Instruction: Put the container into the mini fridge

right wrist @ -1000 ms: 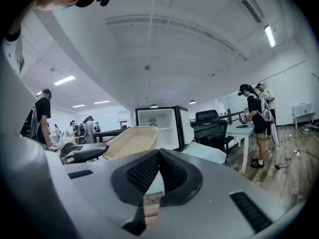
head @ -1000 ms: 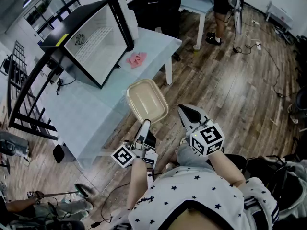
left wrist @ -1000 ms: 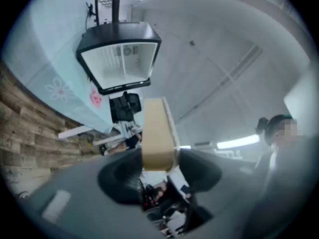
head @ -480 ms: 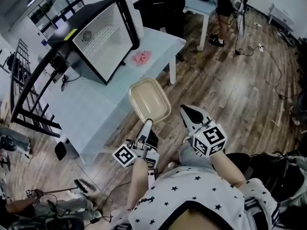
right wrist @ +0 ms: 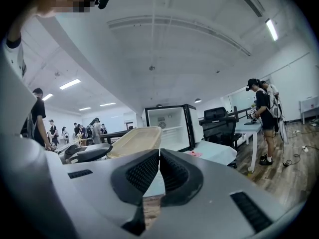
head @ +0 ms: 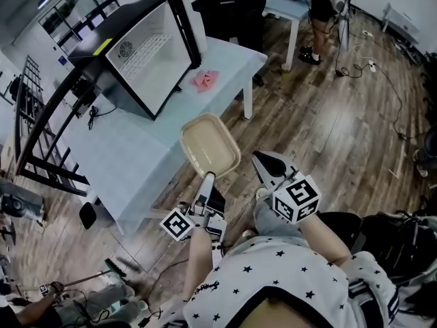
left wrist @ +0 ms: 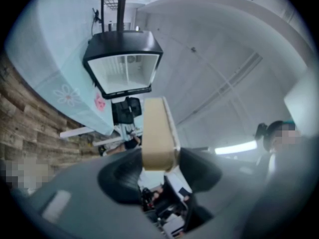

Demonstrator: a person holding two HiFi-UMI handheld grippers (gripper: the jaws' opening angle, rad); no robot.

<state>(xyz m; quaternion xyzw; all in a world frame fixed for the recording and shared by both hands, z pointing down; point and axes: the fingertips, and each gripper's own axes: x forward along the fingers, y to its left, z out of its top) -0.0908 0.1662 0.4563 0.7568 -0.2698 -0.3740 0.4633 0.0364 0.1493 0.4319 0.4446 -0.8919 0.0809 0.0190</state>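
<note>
A light blue table (head: pixel 130 162) stands on a wooden plank floor (head: pixel 341 135), with a small pink cloth (head: pixel 205 80) lying on its top. Behind it sits a black office chair (head: pixel 232 12). Beyond the chair, a person (head: pixel 318 2) stands at a second pale table (head: pixel 281 9). Cables (head: pixel 386 80) trail across the floor. A black metal rack (head: pixel 31 139) stands left of the table.

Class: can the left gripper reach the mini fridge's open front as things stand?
Probably yes: the left gripper, shut on the container, faces the mini fridge, door open, nothing in between.

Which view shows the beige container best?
The head view: the container shows its open top from above. The left gripper view shows it edge-on between the jaws; the right gripper view shows one side.
</note>
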